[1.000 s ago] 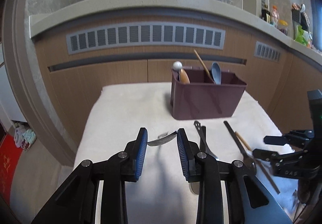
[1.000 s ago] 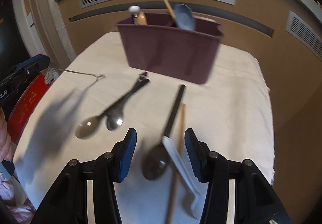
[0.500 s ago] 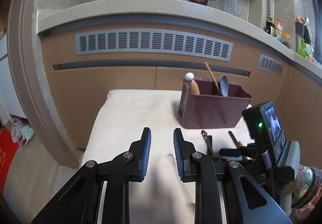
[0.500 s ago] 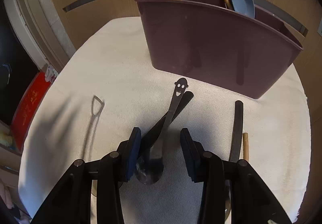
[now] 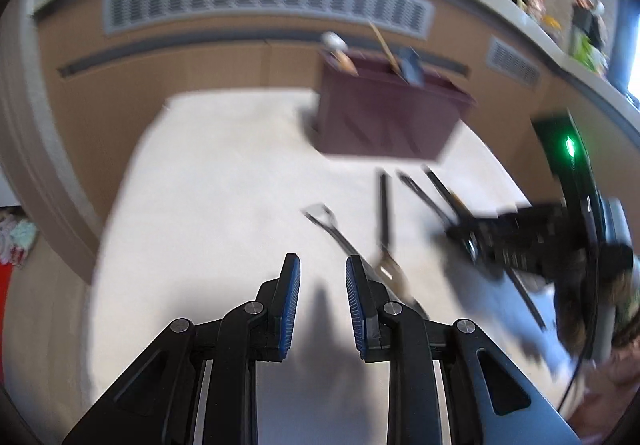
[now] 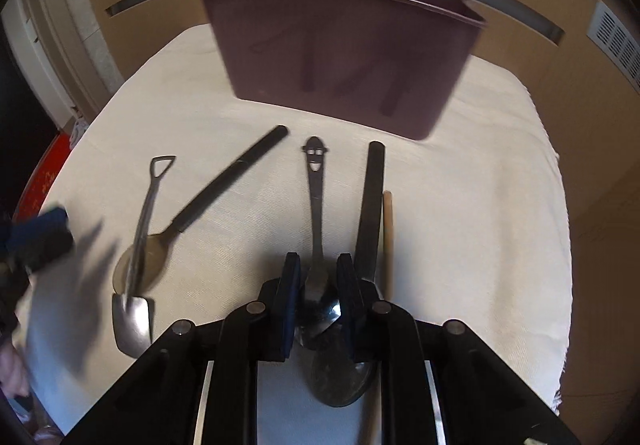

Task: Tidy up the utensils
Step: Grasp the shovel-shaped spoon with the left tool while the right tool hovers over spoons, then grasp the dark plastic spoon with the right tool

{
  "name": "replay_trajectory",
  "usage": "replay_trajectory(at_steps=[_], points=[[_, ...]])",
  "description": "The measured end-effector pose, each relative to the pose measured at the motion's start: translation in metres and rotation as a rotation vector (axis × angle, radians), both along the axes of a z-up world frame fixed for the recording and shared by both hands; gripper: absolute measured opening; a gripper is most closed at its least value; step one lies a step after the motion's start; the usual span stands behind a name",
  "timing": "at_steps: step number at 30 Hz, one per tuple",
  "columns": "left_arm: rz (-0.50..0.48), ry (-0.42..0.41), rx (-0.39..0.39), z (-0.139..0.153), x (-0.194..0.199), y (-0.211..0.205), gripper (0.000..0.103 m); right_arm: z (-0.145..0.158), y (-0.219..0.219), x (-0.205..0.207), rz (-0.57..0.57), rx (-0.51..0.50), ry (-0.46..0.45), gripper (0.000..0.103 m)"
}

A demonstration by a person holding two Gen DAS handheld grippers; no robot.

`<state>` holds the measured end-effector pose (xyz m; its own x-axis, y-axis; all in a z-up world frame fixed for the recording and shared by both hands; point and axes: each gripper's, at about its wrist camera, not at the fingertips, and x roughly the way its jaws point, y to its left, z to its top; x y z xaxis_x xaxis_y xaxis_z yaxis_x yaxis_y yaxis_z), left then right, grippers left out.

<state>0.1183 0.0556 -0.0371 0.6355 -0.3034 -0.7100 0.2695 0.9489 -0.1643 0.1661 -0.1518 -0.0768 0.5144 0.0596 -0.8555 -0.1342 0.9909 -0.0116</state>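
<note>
My right gripper [image 6: 318, 277] points down at the white cloth and its jaws are closing. The pads sit against both sides of the smiley-face spoon [image 6: 315, 181] where the neck meets the bowl. A maroon utensil holder [image 6: 340, 57] stands behind with several utensils in it. In the blurred left wrist view my left gripper [image 5: 320, 273] hovers low over the cloth, open, with nothing between its pads. The shovel-handled spoon [image 5: 324, 217] lies just right of it. In the right wrist view that shovel-handled spoon [image 6: 148, 205] rests across the bowl of a black-handled spoon [image 6: 236, 177].
A second black-handled utensil [image 6: 372, 197] and a wooden stick [image 6: 387, 229] lie right of the smiley spoon. The cloth [image 6: 480, 205] drops off at its edges. A wooden counter front with vents rises behind the holder [image 5: 384, 125]. The left gripper's blue fingertip [image 6: 40, 233] shows at the left edge.
The left gripper let go of the shovel-handled spoon, which now lies on the cloth, then dipped toward the cloth. The right gripper came down over the smiley spoon and its jaws narrowed onto it.
</note>
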Motion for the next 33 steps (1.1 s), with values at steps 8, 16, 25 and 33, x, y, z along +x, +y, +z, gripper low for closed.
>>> replay_trajectory(at_steps=[8,16,25,33], points=[[-0.071,0.109,0.007,-0.020,-0.019,-0.052,0.049,0.018,-0.020,-0.018,-0.044,0.011,-0.077,0.028],[0.014,0.108,0.196,-0.036,-0.015,-0.087,0.050,0.022,-0.034,-0.025,-0.065,0.055,-0.118,0.040],[0.029,0.091,0.172,-0.033,-0.015,-0.071,0.032,0.015,-0.040,-0.033,-0.074,0.048,-0.135,0.059],[0.163,0.107,0.153,-0.031,-0.003,-0.023,0.031,0.016,-0.029,-0.037,-0.047,0.016,-0.156,0.063]])
